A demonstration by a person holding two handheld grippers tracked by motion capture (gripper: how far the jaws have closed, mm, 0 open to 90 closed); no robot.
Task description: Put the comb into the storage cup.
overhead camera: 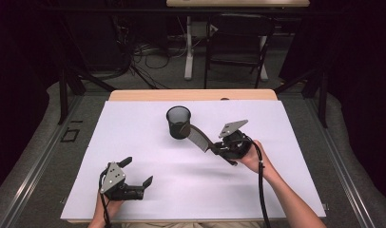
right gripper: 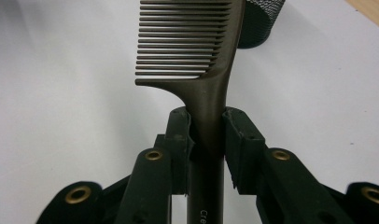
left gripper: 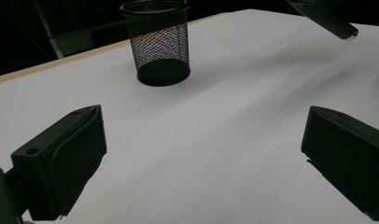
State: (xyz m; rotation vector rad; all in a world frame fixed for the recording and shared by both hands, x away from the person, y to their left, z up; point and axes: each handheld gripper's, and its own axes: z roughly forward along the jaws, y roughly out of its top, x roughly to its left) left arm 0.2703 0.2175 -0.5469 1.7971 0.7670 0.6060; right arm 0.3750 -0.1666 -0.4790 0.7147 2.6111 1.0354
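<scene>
A black mesh cup [overhead camera: 178, 121] stands upright on the white table sheet, toward the back middle; it also appears in the left gripper view [left gripper: 158, 41]. My right gripper [overhead camera: 215, 148] is shut on the handle of a dark wide-toothed comb [right gripper: 197, 51], its two pads clamping the handle from both sides. The comb [overhead camera: 197, 135] slants up and left, its toothed end reaching the cup's rim. My left gripper [overhead camera: 136, 171] rests near the table's front left, its jaws wide apart with nothing between them, pointing toward the cup.
The white sheet [overhead camera: 134, 142] covers most of the wooden table [overhead camera: 191, 95]. Behind the table are a folding chair [overhead camera: 238, 42], a table leg and loose cables on the floor. Dark curtains flank both sides.
</scene>
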